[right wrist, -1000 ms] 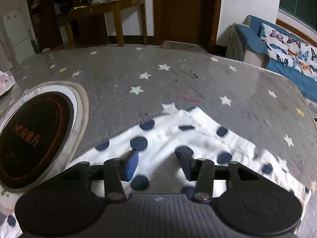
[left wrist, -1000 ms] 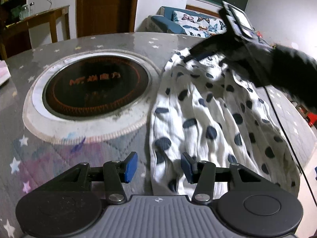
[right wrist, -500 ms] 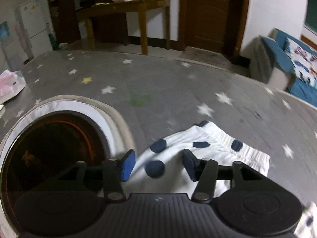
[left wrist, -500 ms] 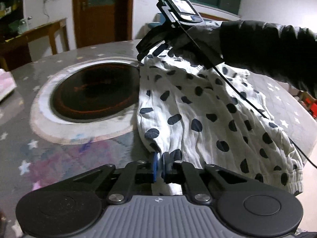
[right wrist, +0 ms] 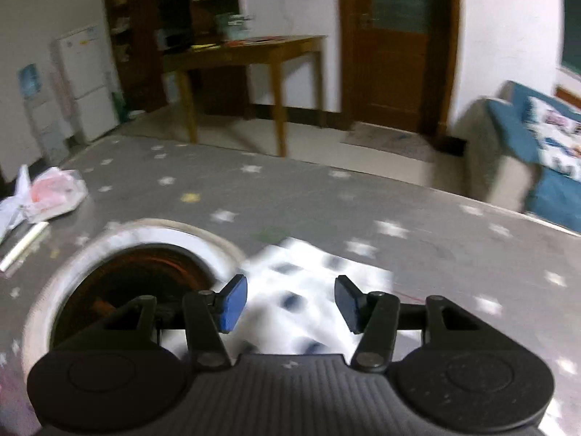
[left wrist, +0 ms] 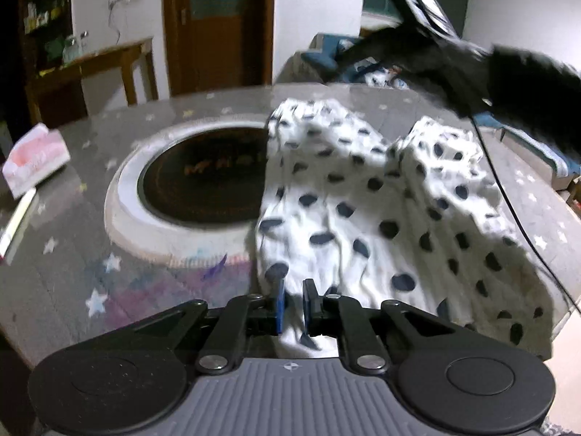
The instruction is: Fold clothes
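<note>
Polka-dot garment (left wrist: pixel 381 210) sprawls across my worktop (left wrist: pixel 72 261) beside the inset burner (left wrist: pixel 203 185). My left gripper (left wrist: pixel 291 303) pinches its near hem; my right gripper (right wrist: pixel 290 301) hovers, jaws spread. Thin cloth could slip free.

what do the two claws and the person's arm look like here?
Both claws: black linkage arms with silver pivot screws, blue pads, grey ribbed housing flanked by round black discs. In the left wrist view the right unit carries a small screen and black cable; black fuzzy sleeve.

Left tongs (left wrist: pixel 293 299) nearly closed, pinching fabric; right tongs (right wrist: pixel 290 303) spread wide, raised.
</note>
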`<state>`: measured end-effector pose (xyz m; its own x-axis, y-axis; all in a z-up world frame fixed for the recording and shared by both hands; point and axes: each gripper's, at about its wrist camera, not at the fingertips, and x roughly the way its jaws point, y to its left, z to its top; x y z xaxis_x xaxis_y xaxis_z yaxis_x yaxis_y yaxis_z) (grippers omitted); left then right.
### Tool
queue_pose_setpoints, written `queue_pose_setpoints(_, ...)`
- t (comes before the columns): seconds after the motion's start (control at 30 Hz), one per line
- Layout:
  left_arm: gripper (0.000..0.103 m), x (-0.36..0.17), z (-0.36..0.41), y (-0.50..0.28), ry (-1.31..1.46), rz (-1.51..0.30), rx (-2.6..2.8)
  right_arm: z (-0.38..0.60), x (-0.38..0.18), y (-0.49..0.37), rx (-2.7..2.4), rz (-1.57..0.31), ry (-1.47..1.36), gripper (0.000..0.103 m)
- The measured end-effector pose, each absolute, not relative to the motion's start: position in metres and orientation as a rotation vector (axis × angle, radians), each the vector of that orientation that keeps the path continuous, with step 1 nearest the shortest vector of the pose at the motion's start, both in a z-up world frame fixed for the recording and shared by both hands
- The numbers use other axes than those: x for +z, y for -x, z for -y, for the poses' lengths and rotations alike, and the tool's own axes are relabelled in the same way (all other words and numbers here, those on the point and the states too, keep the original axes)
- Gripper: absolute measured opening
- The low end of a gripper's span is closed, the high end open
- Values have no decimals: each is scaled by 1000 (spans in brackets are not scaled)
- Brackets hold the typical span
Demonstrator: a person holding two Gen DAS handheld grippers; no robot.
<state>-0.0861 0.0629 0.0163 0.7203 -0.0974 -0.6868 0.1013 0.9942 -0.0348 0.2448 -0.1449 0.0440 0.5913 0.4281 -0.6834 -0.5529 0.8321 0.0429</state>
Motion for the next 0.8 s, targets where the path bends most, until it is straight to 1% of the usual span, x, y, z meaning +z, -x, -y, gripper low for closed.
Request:
queue_pose_setpoints(0.1, 14, 24, -54, 85, -4, -733, -141, 194, 48, -237, 477, -752, 169, 54)
queue_pose_setpoints(0.17, 17, 27, -42, 87, -3, -720, -186, 232, 46, -230, 393, -763, 160, 54)
queue_pose_setpoints(0.23, 29, 29, -28, 89, -5, -708, -243, 266, 41, -222, 312, -778, 146, 54)
queue_pose_setpoints(0.33, 38, 29, -1, 90, -16, -700, -337, 315, 28, -213, 202, -801, 102, 54)
queue_pose_setpoints(0.37, 40, 29, 10, 90, -19, -699, -367, 330, 24, -210, 170, -805, 85, 54)
queue_pose_setpoints(0.43, 47, 29, 30, 90, -29, -693, -424, 350, 18, -207, 135, -812, 46, 54)
queue_pose_setpoints(0.57, 53, 24, 66, 90, -66, -697, -512, 363, 7, -207, 113, -817, 13, 53)
queue_pose_setpoints(0.8, 52, 5, 110, 90, -157, -742, -582, 365, -12, -211, 108, -818, -6, 47)
